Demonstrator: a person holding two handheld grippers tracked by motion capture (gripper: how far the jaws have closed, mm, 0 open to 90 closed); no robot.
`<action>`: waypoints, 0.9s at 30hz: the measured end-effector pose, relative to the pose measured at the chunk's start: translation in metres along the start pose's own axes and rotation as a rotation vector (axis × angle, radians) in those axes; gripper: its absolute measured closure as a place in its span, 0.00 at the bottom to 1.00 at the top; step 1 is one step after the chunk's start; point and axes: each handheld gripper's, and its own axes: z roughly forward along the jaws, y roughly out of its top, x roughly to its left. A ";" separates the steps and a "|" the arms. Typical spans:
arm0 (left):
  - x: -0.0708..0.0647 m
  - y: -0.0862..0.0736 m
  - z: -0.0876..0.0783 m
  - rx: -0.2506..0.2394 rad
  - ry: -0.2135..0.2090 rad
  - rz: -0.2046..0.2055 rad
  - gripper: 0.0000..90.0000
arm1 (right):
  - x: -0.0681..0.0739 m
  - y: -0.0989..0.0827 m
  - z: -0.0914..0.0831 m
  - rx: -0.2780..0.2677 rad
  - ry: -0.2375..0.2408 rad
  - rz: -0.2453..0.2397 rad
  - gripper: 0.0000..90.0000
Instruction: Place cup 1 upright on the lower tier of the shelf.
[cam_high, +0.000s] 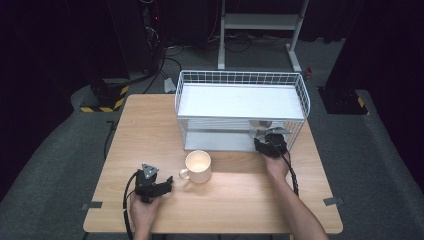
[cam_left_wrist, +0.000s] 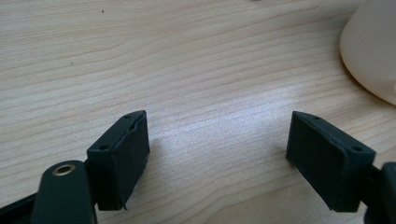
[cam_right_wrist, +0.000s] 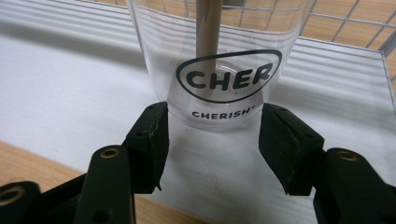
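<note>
A clear glass cup printed "CHERISH" stands on the white lower shelf of a wire rack. My right gripper reaches into that shelf at the rack's right end and is shut on the cup, its pads pressing both sides near the base. A cream mug stands on the wooden table in front of the rack. My left gripper rests low over the table just left of the mug, open, with bare wood between its jaws. The mug's side shows at the upper right of the left gripper view.
The rack has a white top shelf with a wire rim and wire sides around the lower shelf. Beyond the table are a dark floor, cables and a white metal stand. The table's front edge lies close to both forearms.
</note>
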 end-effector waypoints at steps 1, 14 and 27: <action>0.000 0.000 0.000 0.000 0.000 0.000 0.24 | 0.000 0.001 0.001 -0.006 -0.007 0.008 0.51; 0.000 0.000 0.000 0.000 0.000 0.000 0.24 | -0.006 -0.001 0.004 0.001 -0.023 0.023 0.53; 0.000 0.000 0.000 -0.001 0.002 -0.001 0.24 | -0.008 -0.001 -0.013 -0.024 0.017 0.009 0.47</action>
